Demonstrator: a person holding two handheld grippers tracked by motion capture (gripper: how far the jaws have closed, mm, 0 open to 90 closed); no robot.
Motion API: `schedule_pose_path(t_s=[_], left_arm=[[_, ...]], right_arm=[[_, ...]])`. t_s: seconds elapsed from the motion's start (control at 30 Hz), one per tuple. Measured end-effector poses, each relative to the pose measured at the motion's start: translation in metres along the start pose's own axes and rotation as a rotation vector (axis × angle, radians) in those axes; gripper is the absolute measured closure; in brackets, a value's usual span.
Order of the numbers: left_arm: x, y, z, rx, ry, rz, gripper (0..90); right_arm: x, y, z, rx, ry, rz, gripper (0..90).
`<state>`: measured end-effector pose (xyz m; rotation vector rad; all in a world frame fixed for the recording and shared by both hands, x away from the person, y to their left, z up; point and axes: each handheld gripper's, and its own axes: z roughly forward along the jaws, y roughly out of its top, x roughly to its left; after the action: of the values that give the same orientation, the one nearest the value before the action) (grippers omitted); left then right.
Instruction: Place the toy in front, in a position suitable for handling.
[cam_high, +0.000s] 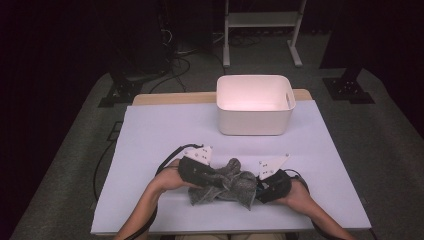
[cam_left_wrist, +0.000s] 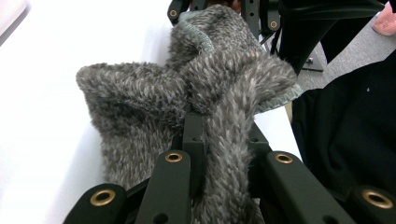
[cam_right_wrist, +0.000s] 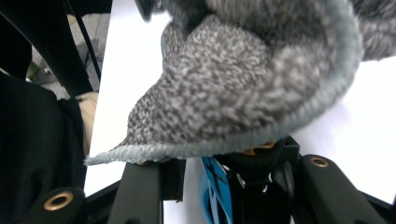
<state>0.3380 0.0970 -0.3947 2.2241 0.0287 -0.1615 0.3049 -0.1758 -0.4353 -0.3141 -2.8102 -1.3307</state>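
Fuzzy grey cloth (cam_high: 225, 182) is stretching lengthwise between both claws, left claw (cam_high: 216, 181) clamping it tight, right claw (cam_high: 259, 187) half-closed, gripping its hem.

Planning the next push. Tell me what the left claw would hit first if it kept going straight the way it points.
The left claw is shut on the grey fuzzy cloth. Straight on, it would likely meet the right claw at the cloth's far end, though depth is unclear.
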Motion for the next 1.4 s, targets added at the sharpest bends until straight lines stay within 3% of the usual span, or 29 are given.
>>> schedule_pose_path(t_s=[0.37, 0.83, 0.93, 1.03, 1.1, 1.4], left_arm=[[-0.002, -0.003, -0.002, 0.007, 0.013, 0.002, 77.3], [-0.009, 0.034, 0.033, 0.109, 0.036, 0.099, 59.3], [-0.009, 0.040, 0.041, 0.123, 0.045, 0.102, 54.6], [-0.010, 0.042, 0.049, 0.152, 0.061, 0.117, 54.7], [-0.009, 0.042, 0.051, 0.158, 0.066, 0.122, 60.2], [-0.008, 0.043, 0.036, 0.147, 0.069, 0.098, 72.8]], right_arm=[[0.001, -0.004, 0.002, 0.041, 0.001, -0.020, 57.5], [0.002, -0.003, 0.008, 0.033, 0.000, -0.003, 56.6], [0.001, -0.003, 0.009, 0.027, 0.000, -0.006, 56.6], [0.002, -0.003, 0.009, 0.029, 0.000, -0.013, 56.6], [0.002, -0.003, 0.009, 0.028, -0.003, -0.014, 56.6], [0.002, -0.003, 0.010, 0.025, 0.000, -0.012, 56.6]])
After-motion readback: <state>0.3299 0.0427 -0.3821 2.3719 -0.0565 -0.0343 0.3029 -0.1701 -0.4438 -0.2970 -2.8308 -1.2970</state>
